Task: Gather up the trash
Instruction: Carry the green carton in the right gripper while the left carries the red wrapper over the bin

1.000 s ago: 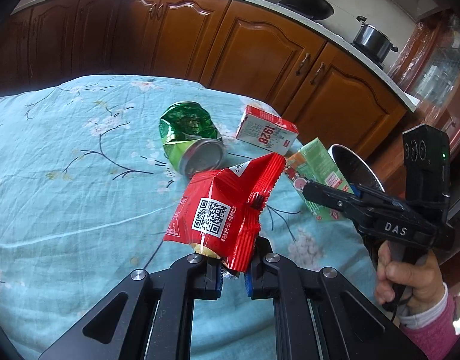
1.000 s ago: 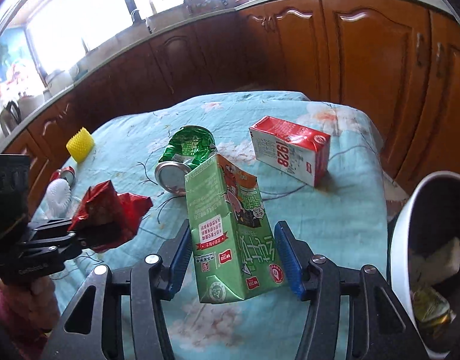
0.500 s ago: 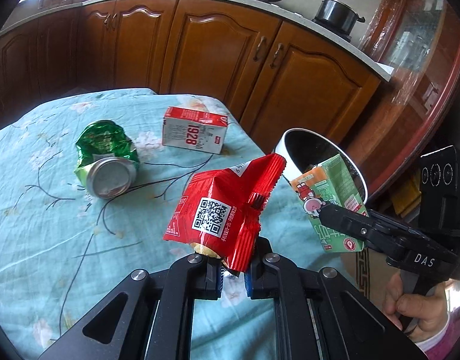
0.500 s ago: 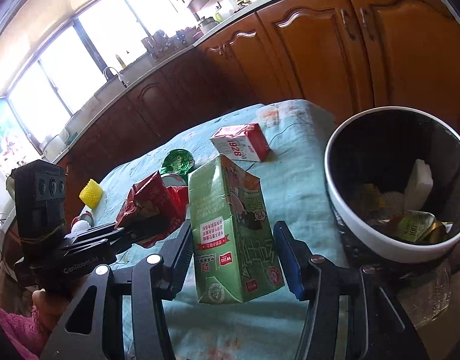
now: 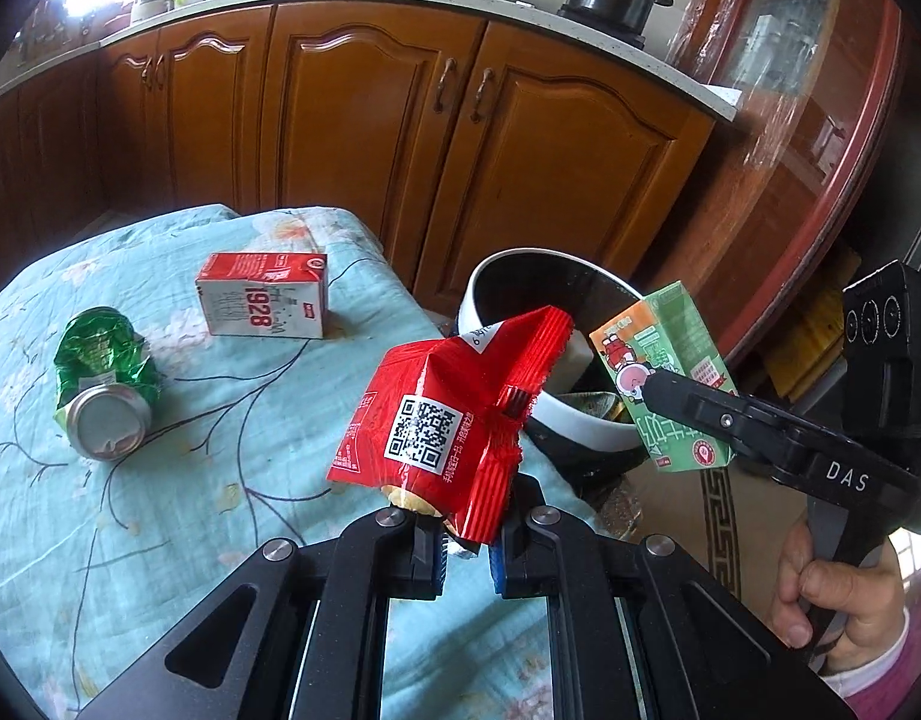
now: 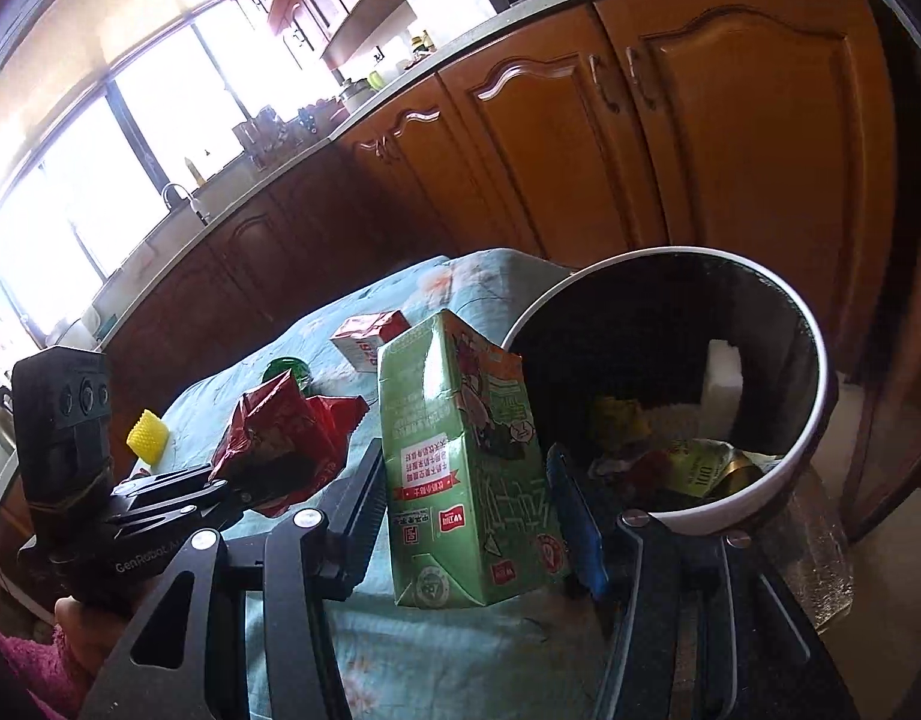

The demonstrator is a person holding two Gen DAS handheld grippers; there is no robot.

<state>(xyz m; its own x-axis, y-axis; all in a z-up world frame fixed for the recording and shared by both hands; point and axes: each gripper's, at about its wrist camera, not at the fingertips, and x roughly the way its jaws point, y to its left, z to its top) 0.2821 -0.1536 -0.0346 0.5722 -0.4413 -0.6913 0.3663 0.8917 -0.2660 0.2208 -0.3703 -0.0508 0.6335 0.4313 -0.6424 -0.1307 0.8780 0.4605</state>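
Both grippers have travelled sideways off the middle of the counter toward the bin since the earlier frames; the bin, formerly at the frame edge, now fills the area just ahead of both loads.

Near field, taking the bin (image 6: 814, 420) as reference: my left gripper (image 5: 466, 546) is pressed nearly together, pinching the lower edge of the red snack wrapper (image 5: 442, 414). That wrapper hangs just short of the bin rim, over the counter edge. My right gripper (image 6: 466, 516) stands half spread, its pads clamped on the two sides of the green drink carton (image 6: 460, 468). This carton is upright and sits beside the near rim, not yet over the opening.

Inside the bin I see earlier trash and a white block against the far wall.

Farther from the bin, on the counter (image 5: 160, 516), three items remain: a crushed green can (image 5: 100, 384), a red-and-white milk carton (image 5: 262, 303), and a yellow ribbed object (image 6: 147, 435) at the far side.

Judgement: both loads are in the carry stage. Each needs a short further advance over the opening before release. Releasing now risks the wrapper landing on the counter edge.
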